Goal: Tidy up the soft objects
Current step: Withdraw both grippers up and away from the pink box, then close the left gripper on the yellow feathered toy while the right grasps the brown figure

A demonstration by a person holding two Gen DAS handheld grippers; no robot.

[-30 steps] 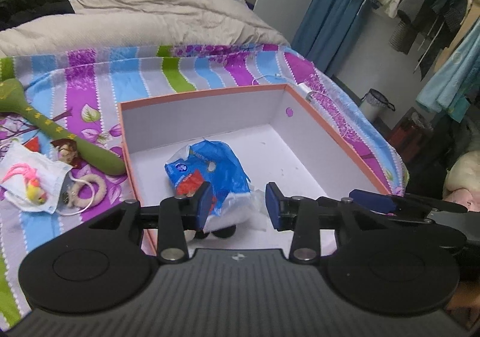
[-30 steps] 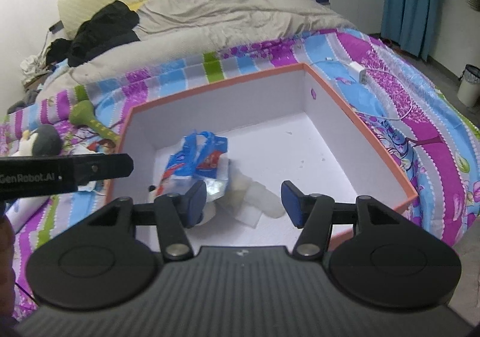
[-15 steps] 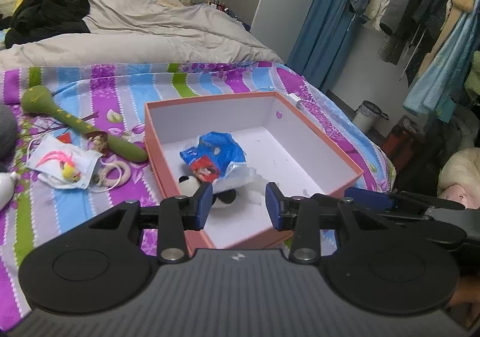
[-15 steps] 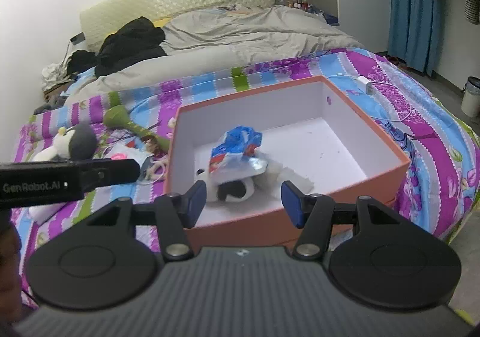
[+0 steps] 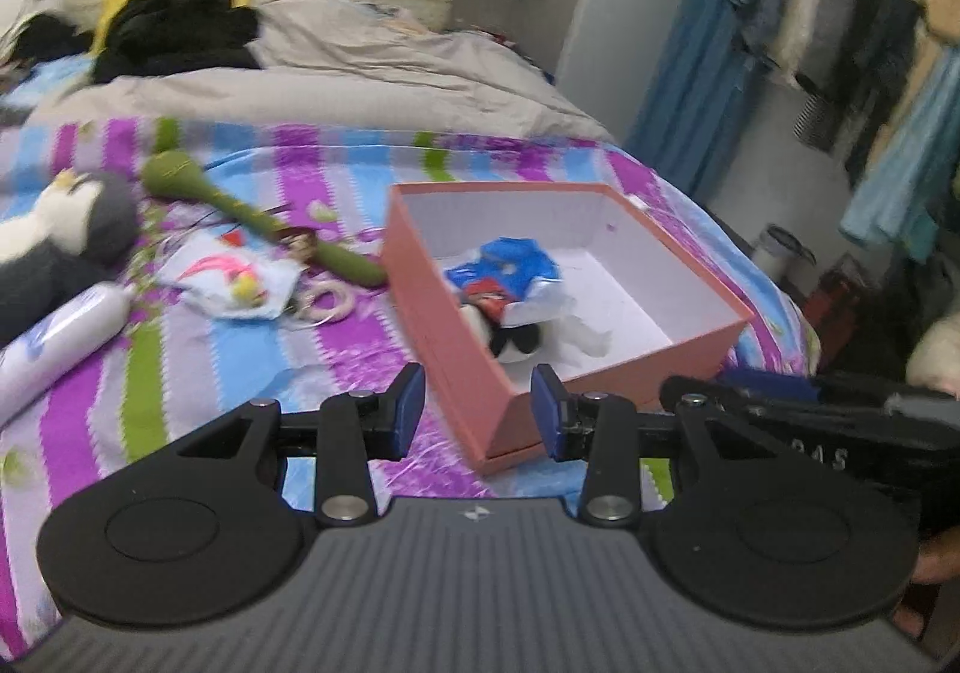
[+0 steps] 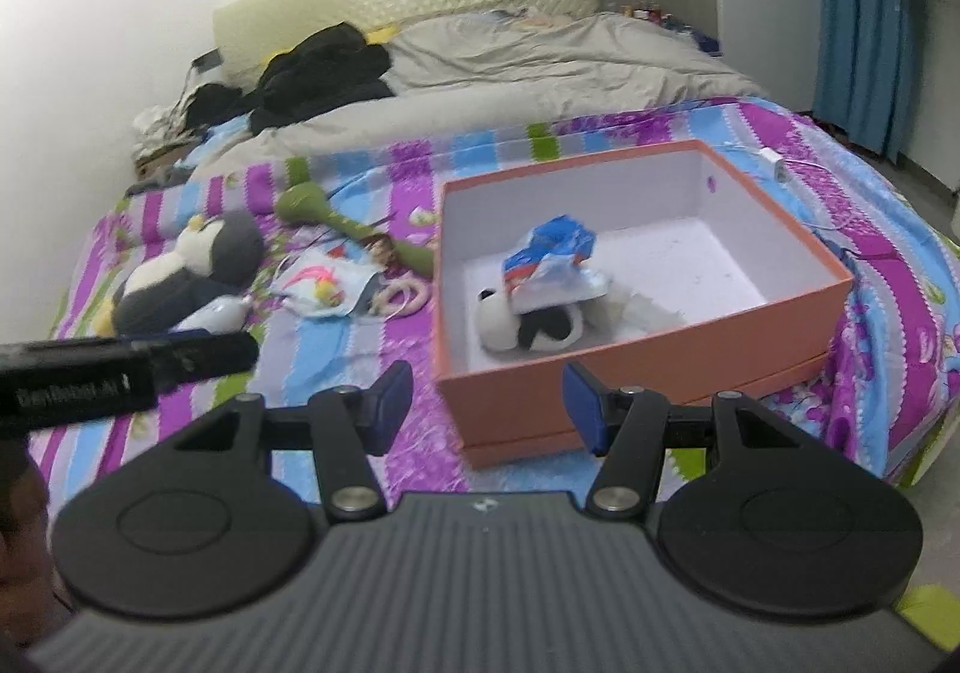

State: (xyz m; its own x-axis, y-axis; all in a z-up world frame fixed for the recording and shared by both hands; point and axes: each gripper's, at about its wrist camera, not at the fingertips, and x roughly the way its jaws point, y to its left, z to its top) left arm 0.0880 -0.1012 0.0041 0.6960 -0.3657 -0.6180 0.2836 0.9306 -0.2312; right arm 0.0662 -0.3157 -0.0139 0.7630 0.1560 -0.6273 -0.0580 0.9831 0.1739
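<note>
An orange box (image 5: 456, 337) (image 6: 660, 367) with a white inside stands on the striped bed cover. In it lie a blue plastic bag (image 5: 510, 271) (image 6: 552, 259) and a black-and-white panda plush (image 5: 516, 340) (image 6: 522, 328). Left of the box lie a green plush stick (image 5: 240, 208) (image 6: 354, 229), a face mask with a small pink toy (image 5: 231, 283) (image 6: 324, 283), a penguin plush (image 5: 66, 235) (image 6: 192, 271) and a white soft roll (image 5: 54, 343). My left gripper (image 5: 478, 412) and right gripper (image 6: 489, 406) are both open and empty, held above the box's near corner.
A grey duvet (image 6: 540, 67) and black clothes (image 6: 324, 73) lie at the head of the bed. A charger and cable (image 6: 780, 172) lie right of the box. Hanging clothes (image 5: 870, 43) and a small bin (image 5: 780, 253) stand beyond the bed's right edge.
Both grippers have pulled back and up from inside the box, still open. The box now looks smaller, and the toys left of it have come into view.
</note>
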